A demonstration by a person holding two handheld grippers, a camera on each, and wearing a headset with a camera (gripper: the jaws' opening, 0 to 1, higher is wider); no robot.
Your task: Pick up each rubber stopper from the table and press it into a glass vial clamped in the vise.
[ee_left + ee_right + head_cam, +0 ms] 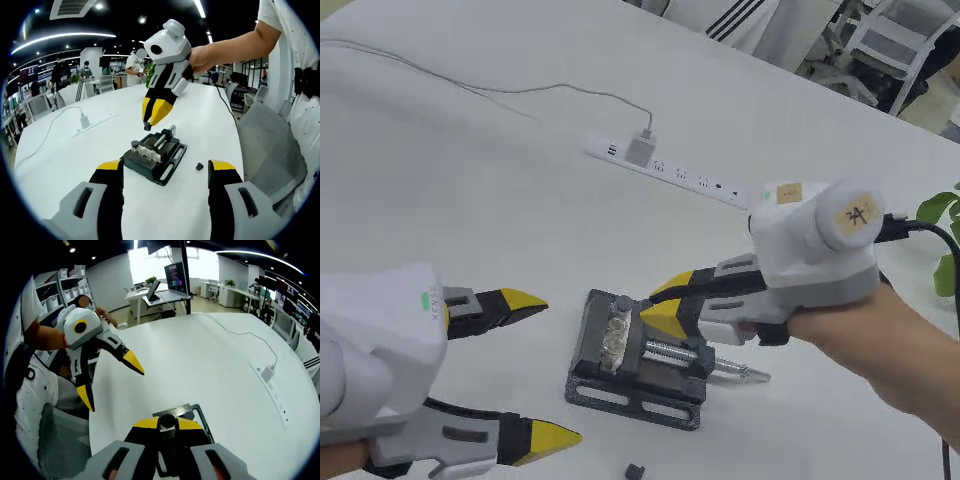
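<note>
Yellow-tipped jaws of my right gripper [665,303] closed on dark rubber stopper [167,421], hovering just above vise [632,386] and its clamped glass vials [616,335]. My left gripper [548,368] spread wide, holding nothing, vise ahead of it. Second stopper [199,166] lies on white table [470,200], ahead of left gripper's right jaw, beside vise.

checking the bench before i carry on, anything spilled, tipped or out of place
Nothing stands out. The vise sits flat on the table holding the vials, a loose stopper lies on the table near it, and the right gripper is shut on a second stopper over the vise.
</note>
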